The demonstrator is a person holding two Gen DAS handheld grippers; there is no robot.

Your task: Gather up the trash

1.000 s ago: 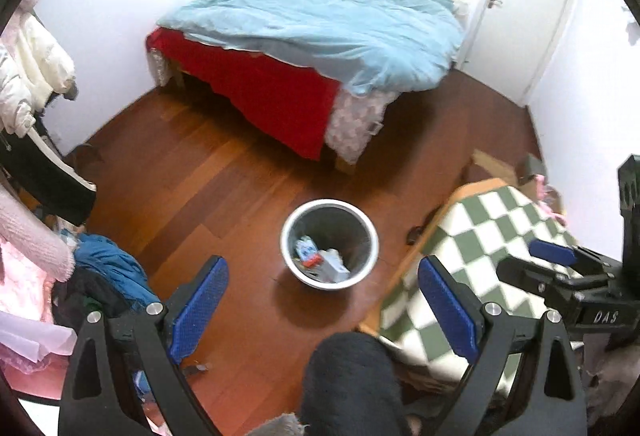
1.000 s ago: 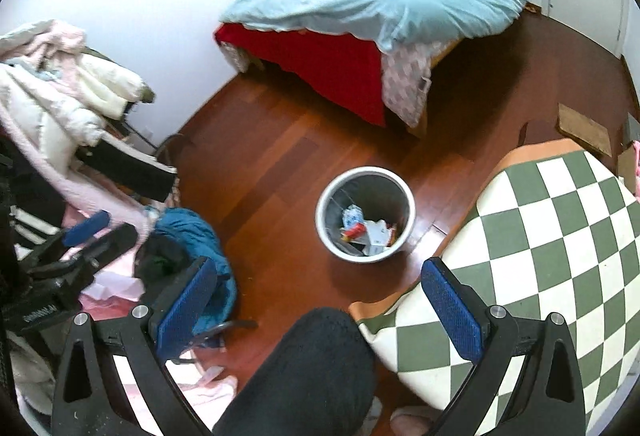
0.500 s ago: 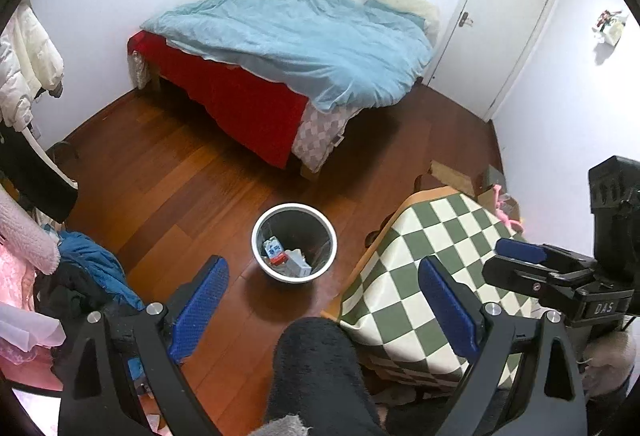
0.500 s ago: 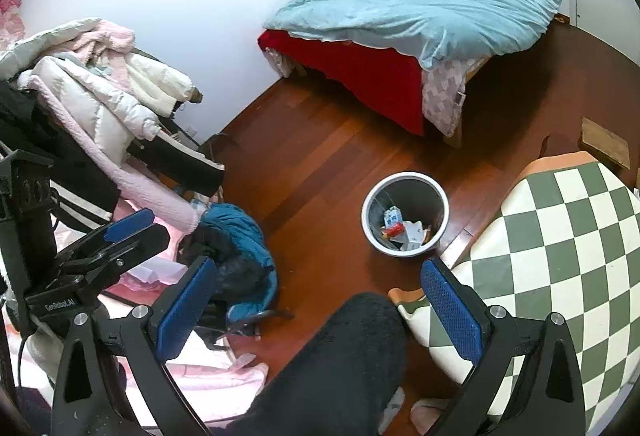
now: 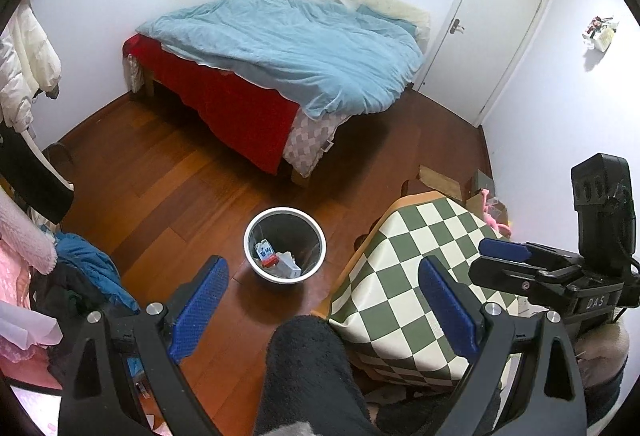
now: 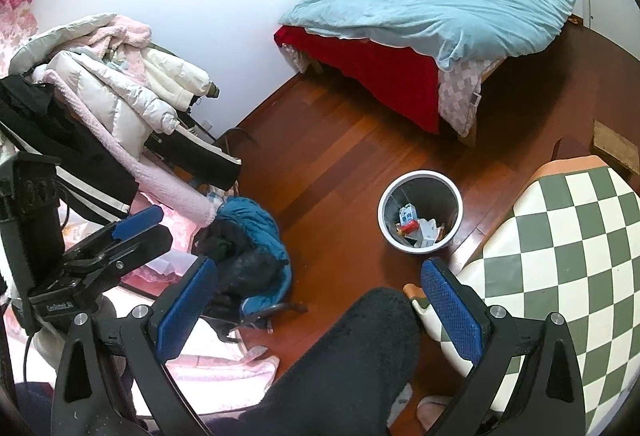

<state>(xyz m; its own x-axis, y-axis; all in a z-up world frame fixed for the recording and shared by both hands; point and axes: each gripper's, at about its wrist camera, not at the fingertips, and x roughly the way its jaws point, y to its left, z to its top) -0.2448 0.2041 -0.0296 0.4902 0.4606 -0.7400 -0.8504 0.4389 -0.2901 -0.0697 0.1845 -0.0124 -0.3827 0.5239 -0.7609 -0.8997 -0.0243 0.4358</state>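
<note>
A round metal bin stands on the wooden floor beside the checkered table, with cartons and wrappers lying in its bottom. My left gripper hangs high above the floor, open, with nothing between its blue pads. The right gripper is likewise open and empty, held well above the bin. Each gripper also appears in the other's view: the right one at the right edge, the left one at the left.
A table with a green-and-white checkered cloth sits right of the bin. A bed with a blue duvet fills the far side. Clothes pile up at the left. A person's dark-trousered leg is below. A white door is shut.
Both grippers have risen and tilted back, so the bin looks smaller and more of the room, door and clothes pile shows. Both stay open and empty.
</note>
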